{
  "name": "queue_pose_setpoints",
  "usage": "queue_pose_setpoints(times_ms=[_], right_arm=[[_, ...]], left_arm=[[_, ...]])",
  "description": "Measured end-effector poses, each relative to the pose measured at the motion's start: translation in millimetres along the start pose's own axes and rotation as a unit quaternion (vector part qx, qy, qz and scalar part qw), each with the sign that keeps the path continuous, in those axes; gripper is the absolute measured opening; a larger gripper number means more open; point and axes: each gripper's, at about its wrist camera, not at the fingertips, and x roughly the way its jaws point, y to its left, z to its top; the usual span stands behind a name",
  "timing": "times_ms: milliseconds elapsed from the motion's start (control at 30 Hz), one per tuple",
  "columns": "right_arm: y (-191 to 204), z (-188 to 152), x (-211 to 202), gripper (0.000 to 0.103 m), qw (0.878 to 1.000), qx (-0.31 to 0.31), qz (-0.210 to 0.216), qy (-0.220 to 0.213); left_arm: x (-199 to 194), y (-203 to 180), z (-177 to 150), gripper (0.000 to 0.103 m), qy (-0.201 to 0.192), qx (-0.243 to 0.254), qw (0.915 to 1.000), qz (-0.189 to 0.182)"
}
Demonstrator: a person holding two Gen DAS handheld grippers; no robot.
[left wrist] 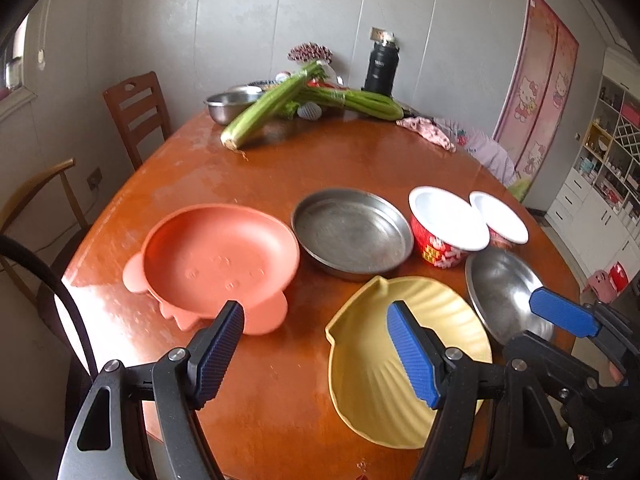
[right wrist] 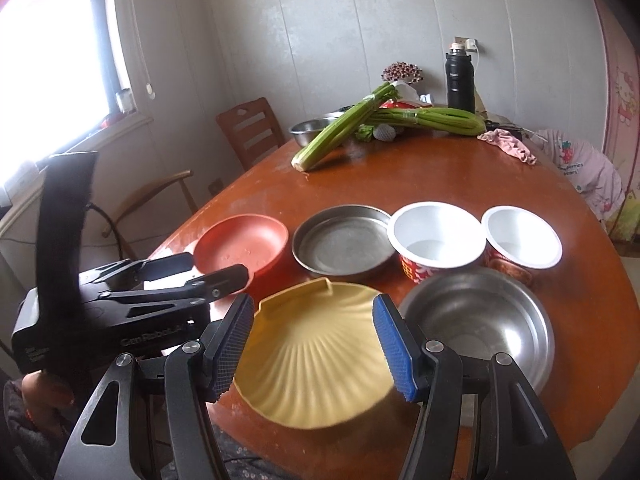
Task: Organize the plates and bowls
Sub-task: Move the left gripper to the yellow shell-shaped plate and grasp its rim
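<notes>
Yellow shell plate (right wrist: 316, 356): near table edge, beside steel bowl (right wrist: 480, 320) | left gripper (left wrist: 316, 354), right gripper (right wrist: 314, 346): jaws apart, empty | advice: pinch the rim squarely before lifting.

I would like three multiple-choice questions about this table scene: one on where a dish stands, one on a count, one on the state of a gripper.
1. What stands directly right of the pink plate?
A. the steel pan
B. the black flask
C. the celery

2. How many red bowls with white insides are there?
A. one
B. two
C. four

3. How is the right gripper?
A. shut on the yellow plate
B. shut on a bowl
C. open, holding nothing

Answers:
1. A, since the pan sits beside the pink plate, while the flask and celery lie far back.
2. B, since two stand side by side.
3. C, since its fingers stand apart above the yellow shell plate.
</notes>
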Motion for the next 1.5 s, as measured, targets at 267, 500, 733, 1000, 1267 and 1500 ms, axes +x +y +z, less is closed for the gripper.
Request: queue_pose_setpoints(times_ms=[267, 500, 733, 1000, 1267, 1500], right_arm=[[-7.5, -26.4, -1.3, 0.064, 1.0, 0.013, 0.0, 0.027], [-17.2, -41.5, 6.2, 0.064, 0.998, 0.034, -0.003, 0.06], [-27.5, -49.5, 20.4, 0.064, 0.994, 0.053, -0.013, 0.091], [-26.7, -48.7, 36.4, 0.064, 0.994, 0.049, -0.025, 0.096], [-19.7, -46.7, 55.5, 0.064, 0.993, 0.033, -0.039, 0.102], [-11.5, -44.2, 65.6, 0.064, 0.994, 0.01, -0.047, 0.102]], left_arm=[[10.1, -4.1, -13.8, 0.073, 0.022, 0.0, 0.9998, 0.0], [18.2, -5.6, -22.3, 0.073, 0.041, -0.003, 0.9992, 0.001], [25.5, -6.5, -28.5, 0.073, 0.053, -0.003, 0.9986, 0.002], [37.0, -4.5, -29.2, 0.073, 0.063, -0.006, 0.998, 0.003], [50.2, -5.1, -31.0, 0.073, 0.075, -0.002, 0.9972, 0.004], [51.6, 0.6, -32.6, 0.073, 0.07, -0.011, 0.9975, 0.0]])
